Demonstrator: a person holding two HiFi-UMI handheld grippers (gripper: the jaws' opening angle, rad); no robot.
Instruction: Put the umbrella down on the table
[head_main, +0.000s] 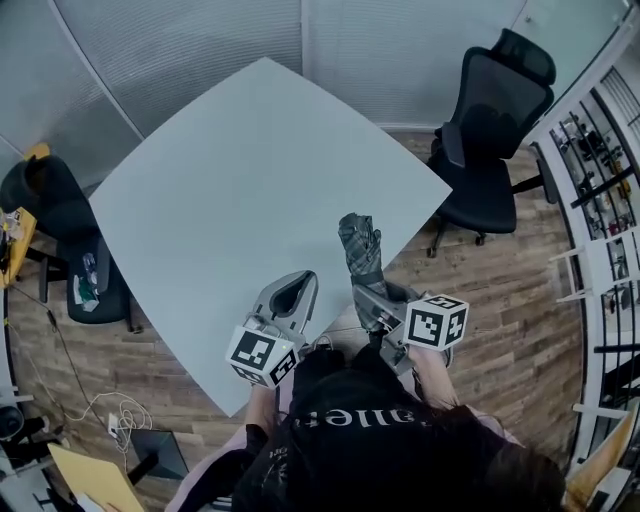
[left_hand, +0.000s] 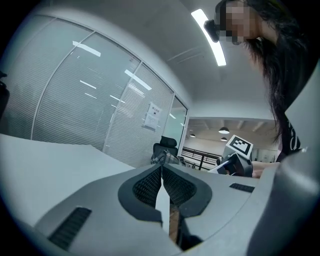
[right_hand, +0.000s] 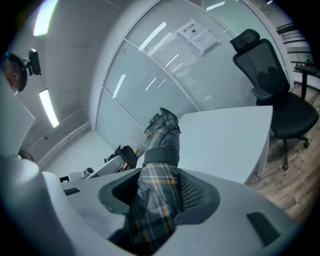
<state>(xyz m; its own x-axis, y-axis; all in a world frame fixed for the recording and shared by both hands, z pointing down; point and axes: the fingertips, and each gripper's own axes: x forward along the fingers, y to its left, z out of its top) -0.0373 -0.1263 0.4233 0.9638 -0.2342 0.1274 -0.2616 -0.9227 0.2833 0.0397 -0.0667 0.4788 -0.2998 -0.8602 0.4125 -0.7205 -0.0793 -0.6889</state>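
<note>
a folded plaid umbrella is clamped in the right gripper, whose fingers press on the fabric low on the bundle. its far, strapped end angles up and away. seen from the head view, it hangs over the near right edge of the pale grey surface and does not appear to rest on it. the left gripper rides just beside it, over the same edge. its fingers are closed on each other with nothing between them.

the main risk is the edge. let go from here, the umbrella would likely land partly off the surface and tip or roll onto the wooden floor. it needs carrying further in over the surface first.

the grip itself is a second worry. the fingers bite on loose cloth, not on anything rigid, so the bundle may slide or sag if the hand tilts sharply. lowered at this angle, one end would probably strike first and the umbrella could pivot in the hold.

the two grippers are close enough to knock together during the lowering. the black office chair stands well apart and looks to be no hazard.
</note>
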